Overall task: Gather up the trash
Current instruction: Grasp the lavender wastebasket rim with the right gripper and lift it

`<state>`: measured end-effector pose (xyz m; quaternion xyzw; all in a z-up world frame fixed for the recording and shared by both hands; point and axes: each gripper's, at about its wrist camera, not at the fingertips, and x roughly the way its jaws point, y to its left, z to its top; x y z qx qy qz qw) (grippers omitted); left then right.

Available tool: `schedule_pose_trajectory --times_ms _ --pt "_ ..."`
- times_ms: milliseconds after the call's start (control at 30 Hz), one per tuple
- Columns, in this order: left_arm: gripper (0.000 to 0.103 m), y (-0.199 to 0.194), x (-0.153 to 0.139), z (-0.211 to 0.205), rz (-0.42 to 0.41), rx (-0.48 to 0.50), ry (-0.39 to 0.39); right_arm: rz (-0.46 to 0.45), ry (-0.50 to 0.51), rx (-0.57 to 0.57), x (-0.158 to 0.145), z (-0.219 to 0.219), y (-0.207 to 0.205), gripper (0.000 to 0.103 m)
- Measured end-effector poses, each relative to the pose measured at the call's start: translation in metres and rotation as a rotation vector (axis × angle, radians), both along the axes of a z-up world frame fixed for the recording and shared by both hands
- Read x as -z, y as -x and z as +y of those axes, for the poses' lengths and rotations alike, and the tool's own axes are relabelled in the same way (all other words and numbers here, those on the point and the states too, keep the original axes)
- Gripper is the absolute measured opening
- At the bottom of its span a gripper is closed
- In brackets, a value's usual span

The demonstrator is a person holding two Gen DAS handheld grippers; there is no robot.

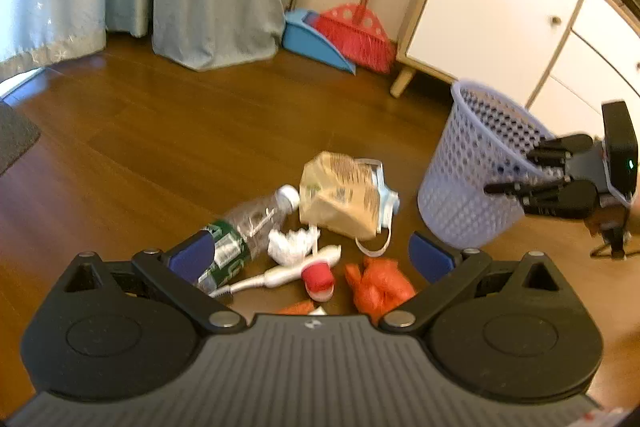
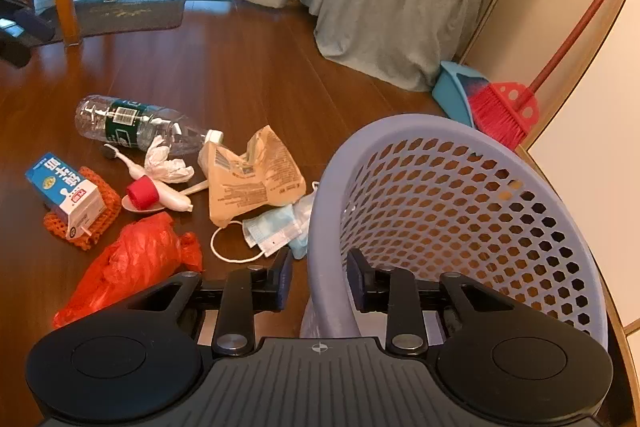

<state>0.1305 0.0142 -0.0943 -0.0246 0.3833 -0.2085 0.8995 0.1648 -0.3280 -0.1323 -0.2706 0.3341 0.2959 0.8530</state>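
- The right tool (image 2: 319, 279) is sitting with its two fingers on either side of the near rim of the purple basket (image 2: 460, 211). One finger is inside and one is outside. The gap is narrow, but I cannot tell if the pads are pressing on the rim.
- The left tool (image 1: 311, 257) is opened wide and is holding nothing. It is hanging over the trash pile on the wooden floor (image 1: 160, 147).
- The trash is lying just to the left of the basket.
- A brown paper bag (image 2: 252, 179) is lying nearest the basket, with a blue face mask (image 2: 276, 227) beside it, almost touching the basket wall.
- A clear plastic bottle (image 2: 136, 125) is lying on its side farther from the basket.
- A white tissue (image 2: 166, 167) and a red cap (image 2: 141, 193) are sitting between the bottle and the bag.
- A red plastic bag (image 2: 132, 263) and a blue milk carton (image 2: 66, 193) are lying far left of the basket.
- A red broom (image 2: 504, 111) is leaning behind the basket.
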Motion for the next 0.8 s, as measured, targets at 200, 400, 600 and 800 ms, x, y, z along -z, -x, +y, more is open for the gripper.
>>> schedule_pose_trajectory --times_ms 200,400,600,800 --pt "0.101 0.008 0.01 0.0 -0.009 0.018 -0.051 -0.008 -0.044 0.028 0.003 -0.003 -0.005 0.013" --pt "0.101 0.015 0.024 -0.004 0.019 0.048 -0.052 -0.014 -0.068 0.038 0.0 -0.007 -0.005 0.005" --pt "0.101 0.021 0.033 -0.002 0.044 0.031 -0.026 -0.04 -0.007 -0.001 -0.004 0.001 0.002 0.003" --pt "0.101 0.022 0.035 -0.006 0.056 0.028 -0.012 -0.091 0.124 -0.009 0.003 0.012 0.016 0.003"
